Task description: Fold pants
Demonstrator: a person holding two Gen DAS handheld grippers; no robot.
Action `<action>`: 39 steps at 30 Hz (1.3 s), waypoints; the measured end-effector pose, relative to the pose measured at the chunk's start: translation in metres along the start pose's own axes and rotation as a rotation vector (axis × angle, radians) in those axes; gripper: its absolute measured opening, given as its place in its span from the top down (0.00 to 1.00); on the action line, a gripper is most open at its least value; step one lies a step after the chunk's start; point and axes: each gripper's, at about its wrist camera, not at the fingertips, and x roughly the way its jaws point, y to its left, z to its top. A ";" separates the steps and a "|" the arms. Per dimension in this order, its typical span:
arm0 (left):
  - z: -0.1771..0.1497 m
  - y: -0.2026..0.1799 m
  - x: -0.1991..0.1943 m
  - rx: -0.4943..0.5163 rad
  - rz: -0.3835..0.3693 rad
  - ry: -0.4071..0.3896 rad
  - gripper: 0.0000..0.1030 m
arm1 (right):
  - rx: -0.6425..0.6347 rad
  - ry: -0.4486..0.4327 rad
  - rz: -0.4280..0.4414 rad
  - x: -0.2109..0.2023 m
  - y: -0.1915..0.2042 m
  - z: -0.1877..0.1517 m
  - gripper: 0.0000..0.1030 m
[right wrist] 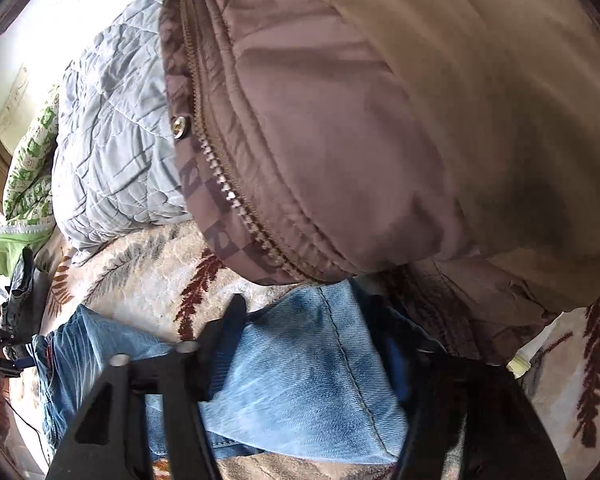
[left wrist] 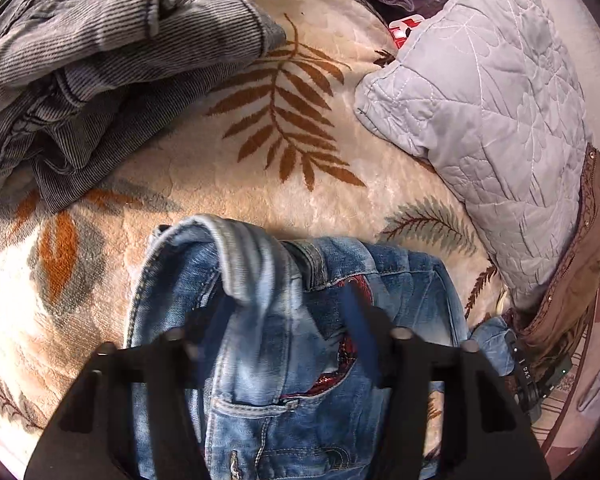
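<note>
The blue denim jeans (left wrist: 284,320) lie on a cream blanket with a leaf print (left wrist: 228,168). My left gripper (left wrist: 288,304) has its fingers spread wide around the waistband, where a pale fold of denim bunches up between them; I cannot tell whether it grips the cloth. In the right wrist view the jeans (right wrist: 300,372) show a folded leg with a seam. My right gripper (right wrist: 304,312) straddles that leg with its fingers wide apart. The right gripper also shows in the left wrist view (left wrist: 528,376) at the jeans' far end.
A heap of grey corduroy clothes (left wrist: 100,64) lies at the back left. A grey quilted pillow (left wrist: 492,112) lies at the right. A brown zippered jacket (right wrist: 360,120) hangs just above the jeans' leg end. A green patterned cloth (right wrist: 28,168) lies at the far left.
</note>
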 end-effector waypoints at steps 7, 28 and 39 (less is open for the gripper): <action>-0.039 -0.006 -0.064 0.136 0.033 -0.171 0.89 | -0.058 -0.117 -0.015 -0.074 -0.001 -0.030 0.98; -0.142 0.068 -0.115 0.142 -0.067 -0.096 0.71 | 0.235 -0.083 -0.076 -0.208 -0.110 -0.262 0.82; -0.042 0.018 -0.072 0.034 -0.117 -0.050 0.29 | 0.426 0.003 0.040 -0.159 -0.103 -0.212 0.37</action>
